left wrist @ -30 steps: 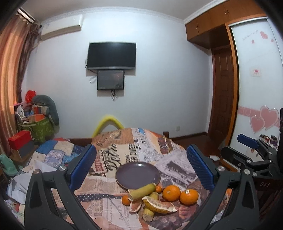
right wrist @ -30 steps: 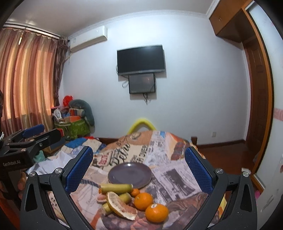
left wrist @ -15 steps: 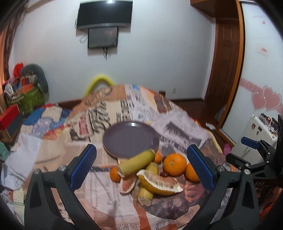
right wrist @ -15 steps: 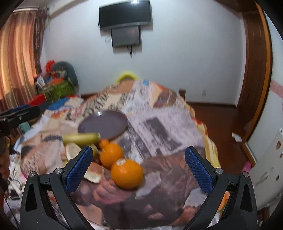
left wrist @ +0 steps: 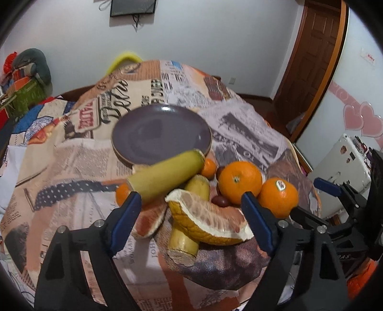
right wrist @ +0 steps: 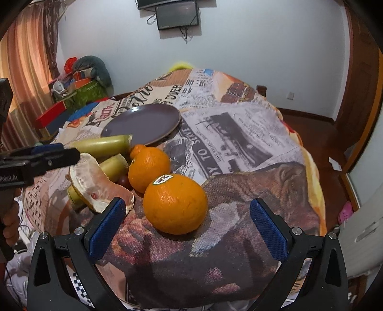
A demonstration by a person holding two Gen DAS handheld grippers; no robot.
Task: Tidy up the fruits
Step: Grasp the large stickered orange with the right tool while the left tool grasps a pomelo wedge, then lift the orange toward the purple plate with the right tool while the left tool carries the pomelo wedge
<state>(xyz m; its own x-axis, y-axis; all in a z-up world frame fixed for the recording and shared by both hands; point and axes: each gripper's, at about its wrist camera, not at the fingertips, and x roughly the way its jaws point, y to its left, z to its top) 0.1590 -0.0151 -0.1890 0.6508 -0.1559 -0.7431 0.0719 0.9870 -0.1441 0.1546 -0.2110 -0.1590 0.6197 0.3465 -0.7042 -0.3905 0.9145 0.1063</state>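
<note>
Around me: pale walls (right wrist: 251, 47), a wooden door (left wrist: 311, 55), orange curtains (right wrist: 26, 59), what looks like a wall-mounted screen (right wrist: 177, 14).

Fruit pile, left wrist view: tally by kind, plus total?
large oranges: 2
small tangerines: 2
yellow-green stalk pieces: 2
pomelo wedges: 2
small dark-red fruits: 2, the second mostly hidden
Total: 10
</note>
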